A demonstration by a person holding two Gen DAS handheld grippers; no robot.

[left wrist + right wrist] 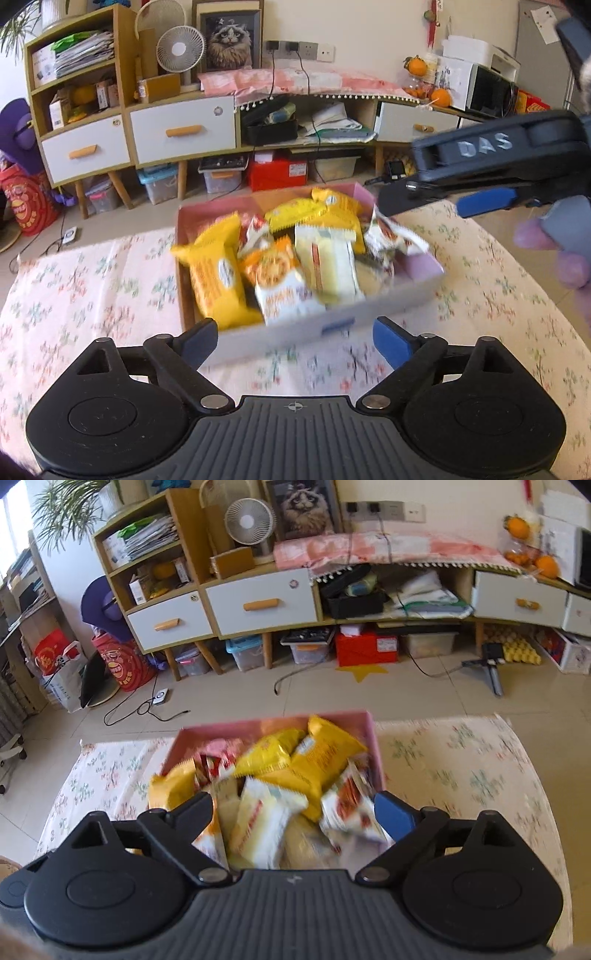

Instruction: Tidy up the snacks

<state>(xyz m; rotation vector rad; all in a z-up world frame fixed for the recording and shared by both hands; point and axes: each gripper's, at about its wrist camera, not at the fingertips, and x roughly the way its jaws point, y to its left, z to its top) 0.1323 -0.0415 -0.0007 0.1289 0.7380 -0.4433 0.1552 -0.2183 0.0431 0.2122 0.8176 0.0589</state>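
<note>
The worktop (110, 280) has a flowery cloth on it. In the middle sits one pink box (424, 269), made of thin card. It looks light but bendy, so I think it is best held by a side wall, or pushed gently along the cloth.

The box is full of snack packs. They are all inside it, heaped on top of each other. I can see none lying out on the cloth. The pictures are blurry, so my count is a best try.

I count about four yellow packs (218, 280). They look puffy, light and a bit slippery. The snack inside may crumble, so squeeze softly. A good place to hold one is the flat crimped end.

I count one or two pale cream packs (328, 262), tall and soft.

There is one white and orange pack (280, 284) at the front.

There are two or three small white and red packs (395, 236) near the right side. They are crinkly and light, and could slide out of a weak grip.

The left hand-held gripper (295, 332) has its fingers spread wide and holds nothing. It sits just in front of the box. The right hand-held gripper (293, 808) is also spread wide and empty, right over the heap.
</note>
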